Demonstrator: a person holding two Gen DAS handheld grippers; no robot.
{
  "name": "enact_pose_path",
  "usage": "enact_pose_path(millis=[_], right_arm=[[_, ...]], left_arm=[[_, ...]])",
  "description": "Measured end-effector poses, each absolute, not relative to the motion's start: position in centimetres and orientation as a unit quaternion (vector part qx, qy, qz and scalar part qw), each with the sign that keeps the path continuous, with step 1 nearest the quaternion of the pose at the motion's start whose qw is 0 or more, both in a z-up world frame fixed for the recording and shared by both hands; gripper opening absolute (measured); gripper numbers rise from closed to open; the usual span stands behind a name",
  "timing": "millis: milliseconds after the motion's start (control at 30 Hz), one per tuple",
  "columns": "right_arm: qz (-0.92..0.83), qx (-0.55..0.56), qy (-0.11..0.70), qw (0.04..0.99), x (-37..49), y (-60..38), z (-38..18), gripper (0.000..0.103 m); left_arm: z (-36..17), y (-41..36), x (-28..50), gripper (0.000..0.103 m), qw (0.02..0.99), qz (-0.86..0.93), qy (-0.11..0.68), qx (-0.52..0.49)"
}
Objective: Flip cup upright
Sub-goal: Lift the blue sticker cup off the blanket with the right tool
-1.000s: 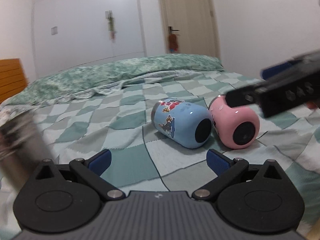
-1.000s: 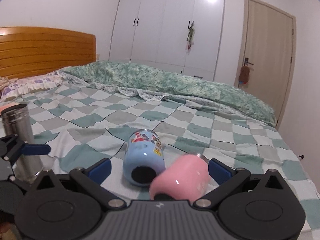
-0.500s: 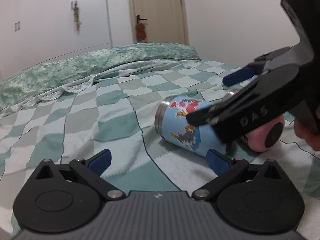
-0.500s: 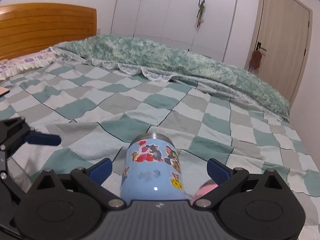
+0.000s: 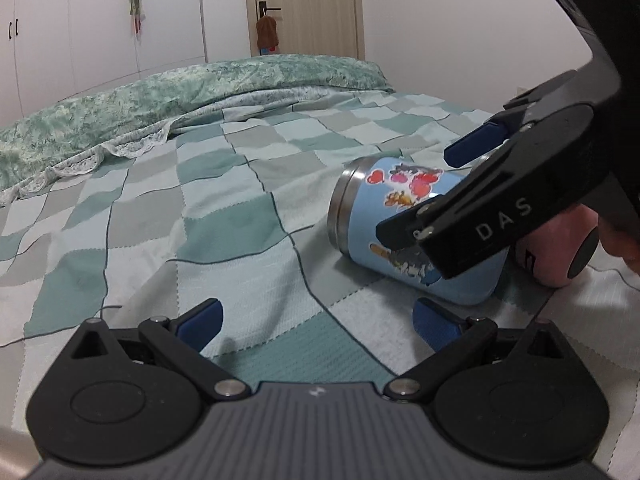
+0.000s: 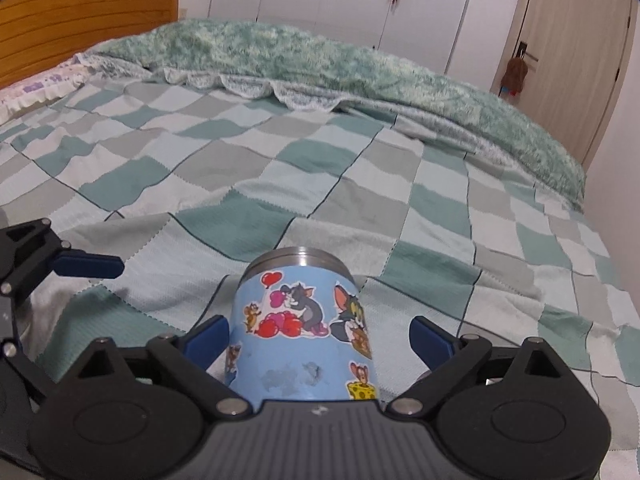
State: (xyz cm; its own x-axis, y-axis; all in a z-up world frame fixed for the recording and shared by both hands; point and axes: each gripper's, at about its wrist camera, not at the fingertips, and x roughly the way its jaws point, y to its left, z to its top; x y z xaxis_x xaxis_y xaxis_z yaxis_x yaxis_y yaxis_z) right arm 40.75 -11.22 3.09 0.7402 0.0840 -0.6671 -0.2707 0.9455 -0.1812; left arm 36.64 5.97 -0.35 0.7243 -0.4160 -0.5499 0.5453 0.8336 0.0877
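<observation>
A light blue cup with cartoon stickers (image 5: 404,216) lies on its side on the checked bedspread, steel rim pointing away from the right gripper. In the right wrist view the blue cup (image 6: 304,328) lies between the open blue fingers of my right gripper (image 6: 320,340); the left pad is at its side, the right pad stands apart. In the left wrist view the right gripper (image 5: 460,184) straddles the cup from the right. My left gripper (image 5: 316,320) is open and empty, low over the bedspread just left of the cup.
A pink cup (image 5: 560,248) lies on its side behind the blue one, mostly hidden by the right gripper. The checked bedspread (image 6: 320,168) stretches ahead to a folded green quilt (image 6: 320,56). A wooden headboard (image 6: 80,12) stands at the far left.
My right gripper has moved forward and lower, so the blue cup now sits between its fingers. My left gripper has swung right and closer to the cup. The steel bottle has left view.
</observation>
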Motion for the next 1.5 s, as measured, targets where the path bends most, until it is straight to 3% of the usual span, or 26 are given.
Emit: enact_pose_path(millis=[200,300,900,1500], right_arm=[[0.095,-0.132,0.391,0.906,42.1,-10.7,2.5,0.094],[0.103,-0.125,0.402,0.901,42.4,-10.8,2.5,0.083],[0.129,-0.081,0.399,0.904,40.0,-12.1,4.7,0.083],[0.157,-0.054,0.383,0.909,27.7,-10.5,9.3,0.083]], left_arm=[[-0.1,5.9,36.3,0.103,0.922,-0.255,0.259,0.131],[-0.3,5.9,36.3,0.103,0.922,-0.251,0.263,0.132],[1.4,5.3,33.6,0.103,0.923,-0.256,0.24,0.159],[5.8,7.9,20.8,0.103,0.939,-0.211,0.225,0.152]])
